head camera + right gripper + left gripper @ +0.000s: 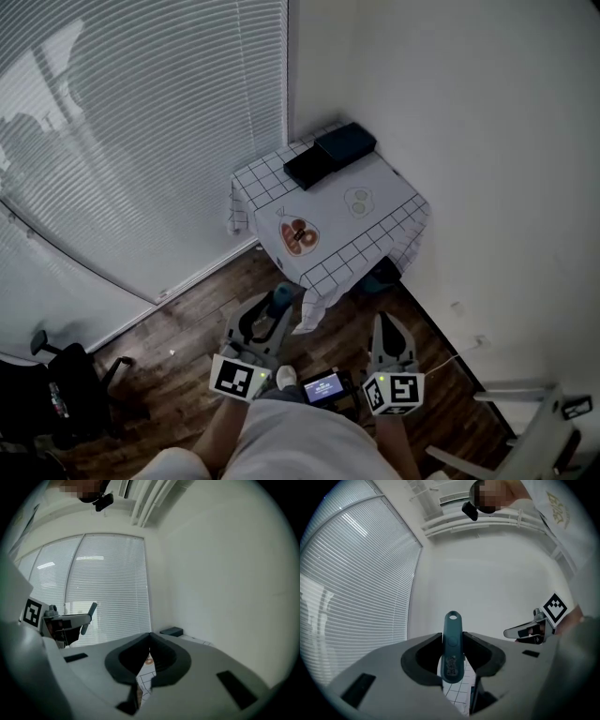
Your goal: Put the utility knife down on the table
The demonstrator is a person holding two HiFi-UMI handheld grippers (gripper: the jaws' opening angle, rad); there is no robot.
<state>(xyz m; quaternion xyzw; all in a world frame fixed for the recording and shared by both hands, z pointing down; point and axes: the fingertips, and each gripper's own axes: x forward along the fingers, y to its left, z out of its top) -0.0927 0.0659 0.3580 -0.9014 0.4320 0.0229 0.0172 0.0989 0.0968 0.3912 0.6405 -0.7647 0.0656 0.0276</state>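
In the head view my left gripper [275, 307] is shut on a teal utility knife [281, 298], held low in front of the near corner of a small table [375, 202] covered with a white grid cloth. The left gripper view shows the knife [453, 625] standing upright, clamped between the dark pads of the left gripper [452, 644], its end with a hole pointing up. My right gripper [389, 326] hovers beside it, to the right over the floor, shut with nothing in it. Its jaws meet at the tips in the right gripper view [150, 635].
Two dark flat boxes [330, 155] lie at the table's far corner, and a round printed picture [299, 235] marks the cloth. Window blinds [141, 131] run along the left and a white wall [469, 141] along the right. A black chair [66, 394] and a white chair [534, 441] flank me.
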